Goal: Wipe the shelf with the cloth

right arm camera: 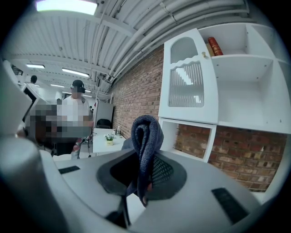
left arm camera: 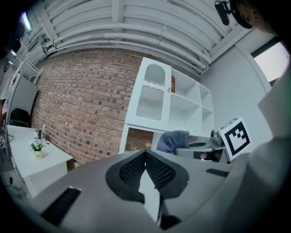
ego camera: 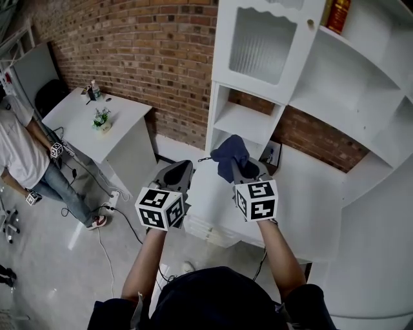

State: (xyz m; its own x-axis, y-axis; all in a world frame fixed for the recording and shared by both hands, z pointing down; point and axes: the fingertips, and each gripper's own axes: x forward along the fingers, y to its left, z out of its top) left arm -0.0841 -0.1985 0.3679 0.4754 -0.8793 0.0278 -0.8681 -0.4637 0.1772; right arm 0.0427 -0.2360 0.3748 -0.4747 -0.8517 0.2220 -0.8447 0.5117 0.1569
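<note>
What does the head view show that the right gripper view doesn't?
Only the head view shows the left gripper, the person's forearms and the grey floor. Only the right gripper view shows the ceiling light and, up close, the right gripper with its jaws clamped on the blue cloth. Both show that cloth, the white shelf, the brick wall and the white table with its little plant.
</note>
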